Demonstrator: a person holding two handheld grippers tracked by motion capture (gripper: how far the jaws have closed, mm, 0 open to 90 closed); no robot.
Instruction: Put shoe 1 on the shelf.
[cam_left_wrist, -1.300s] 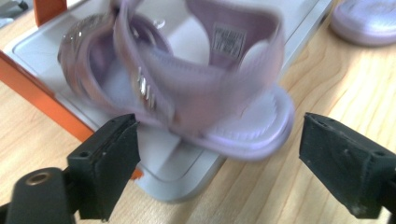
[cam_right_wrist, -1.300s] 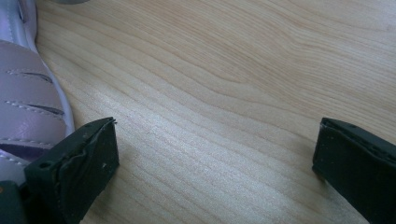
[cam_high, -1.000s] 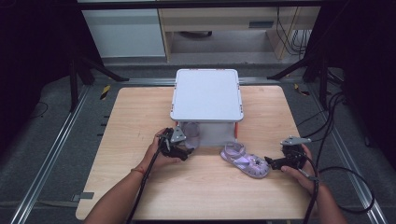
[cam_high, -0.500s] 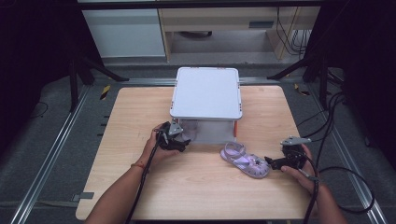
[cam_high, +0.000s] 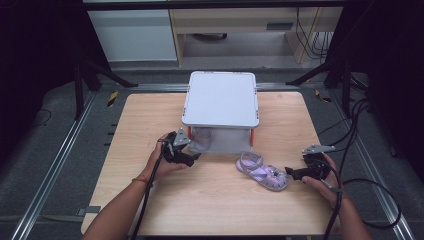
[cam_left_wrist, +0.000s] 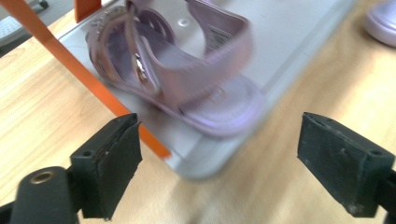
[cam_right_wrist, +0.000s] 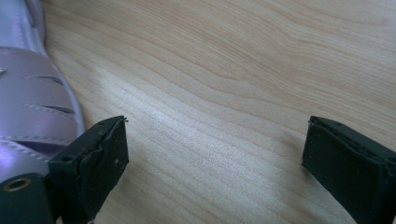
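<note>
Shoes are half put away: one sandal (cam_left_wrist: 177, 70) is laid on the rack's (cam_high: 220, 100) bottom shelf, the other sandal (cam_high: 262, 171) is left near the tabletop's front edge. Left gripper (cam_high: 192, 156) and right gripper (cam_high: 289, 172) are spread wide, the left jaws having just opened and the right just closed a little, with nothing pinched

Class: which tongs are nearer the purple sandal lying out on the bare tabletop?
Right. The right tongs sit just beside the sandal, at its toe; the left tongs are across the table by the shelf's corner.

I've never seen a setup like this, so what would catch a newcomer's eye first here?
Probably the lilac sandal lying on the wooden table, just in front of the right gripper. Its twin sits on the bottom shelf of a small grey rack with orange legs at the table's middle, where the left gripper waits with open jaws.
</note>
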